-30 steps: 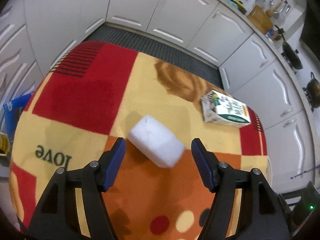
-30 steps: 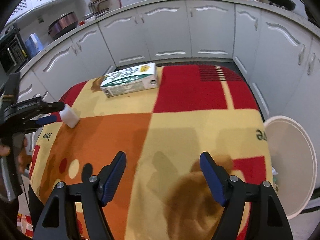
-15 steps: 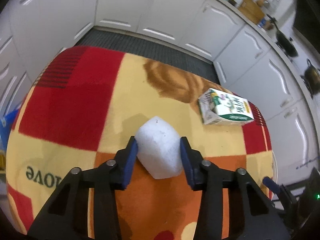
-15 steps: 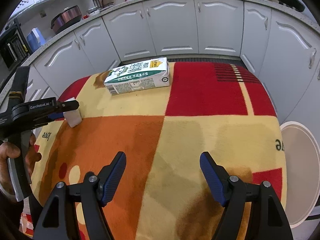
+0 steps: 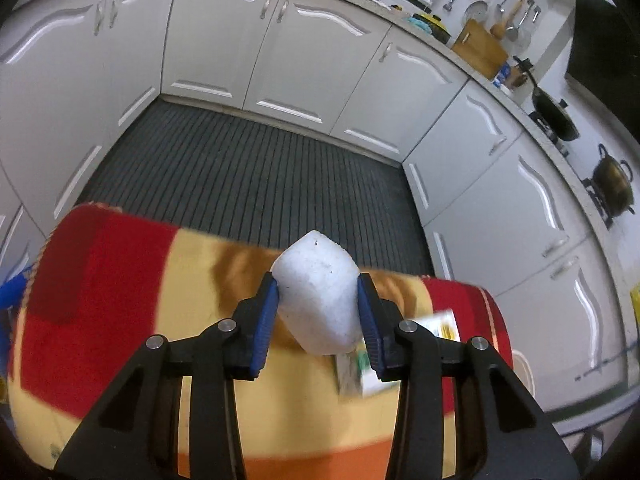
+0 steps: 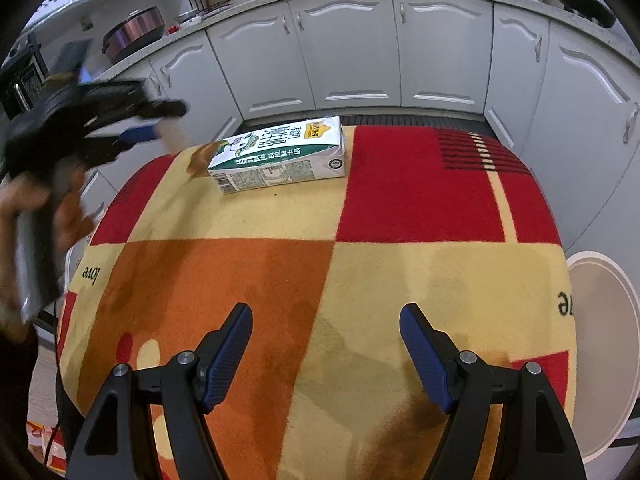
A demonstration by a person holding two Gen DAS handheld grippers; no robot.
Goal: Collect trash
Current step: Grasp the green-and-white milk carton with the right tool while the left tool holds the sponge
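Observation:
My left gripper point(image 5: 318, 308) is shut on a white foam block point(image 5: 318, 294) and holds it up above the red, yellow and orange cloth-covered table point(image 5: 120, 312). It shows blurred at the left of the right wrist view point(image 6: 160, 124). A green and white milk carton point(image 6: 280, 154) lies on its side at the far part of the table; it is partly hidden behind the block in the left wrist view point(image 5: 436, 330). My right gripper point(image 6: 326, 352) is open and empty above the near part of the table.
A white round bin point(image 6: 600, 344) stands on the floor right of the table. White kitchen cabinets point(image 6: 352, 48) run around the back. A dark ribbed mat point(image 5: 248, 176) covers the floor beyond the table.
My left gripper closed on the foam block and lifted it off the table. The right gripper moved a little closer to the carton and stayed open.

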